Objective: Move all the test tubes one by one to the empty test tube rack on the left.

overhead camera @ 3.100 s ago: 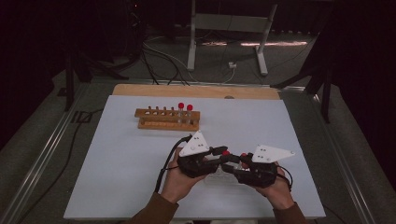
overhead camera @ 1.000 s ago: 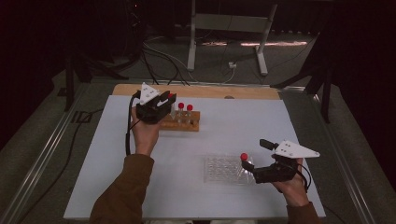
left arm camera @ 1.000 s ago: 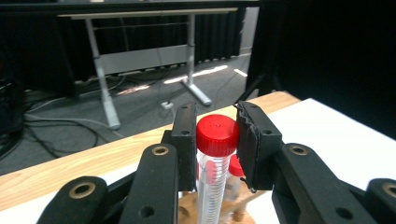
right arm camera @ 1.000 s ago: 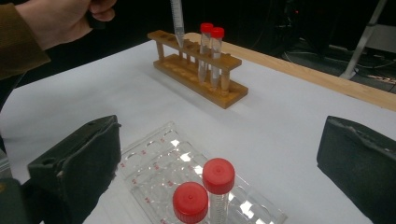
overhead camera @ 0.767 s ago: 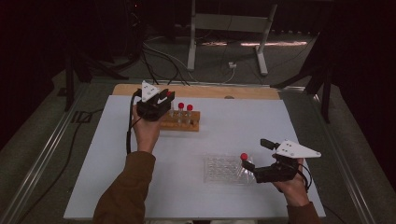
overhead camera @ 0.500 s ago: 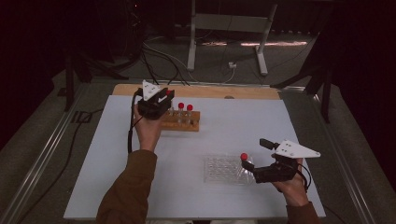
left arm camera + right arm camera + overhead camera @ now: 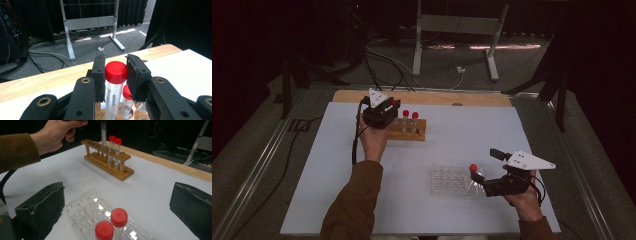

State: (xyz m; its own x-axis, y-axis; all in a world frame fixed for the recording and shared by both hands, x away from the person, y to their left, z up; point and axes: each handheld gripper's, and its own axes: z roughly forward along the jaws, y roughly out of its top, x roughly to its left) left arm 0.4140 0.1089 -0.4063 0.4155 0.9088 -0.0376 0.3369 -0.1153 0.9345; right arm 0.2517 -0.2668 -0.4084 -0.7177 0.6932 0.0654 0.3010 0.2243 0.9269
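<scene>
The left gripper (image 7: 115, 75) is clamped on a clear plastic tube with a red screw cap (image 7: 115, 72), its two black pads pressing the tube just under the cap from either side. In the high view this left gripper (image 7: 387, 111) is held over the left part of a wooden tube rack (image 7: 408, 131) that stands near the far edge of the white table top (image 7: 337, 190), and the right gripper view shows the held tube (image 7: 103, 135) upright, hanging down from the jaws with its lower end at the top bar of the rack (image 7: 110, 160). Two more red-capped tubes (image 7: 114, 147) stand side by side in the rack just beside the held one; in the left gripper view their caps (image 7: 127, 93) sit lower than the gripped cap and behind it. The right gripper (image 7: 479, 184) is well apart from the rack, near the front right of the table, and its jaws stand wide open with nothing pressed between them, as the two black pads at the edges of the right gripper view show. Between those open pads lies a clear plastic well plate (image 7: 100, 212), flat on the table, and two red-capped tubes (image 7: 112, 225) stand upright at its near end.
</scene>
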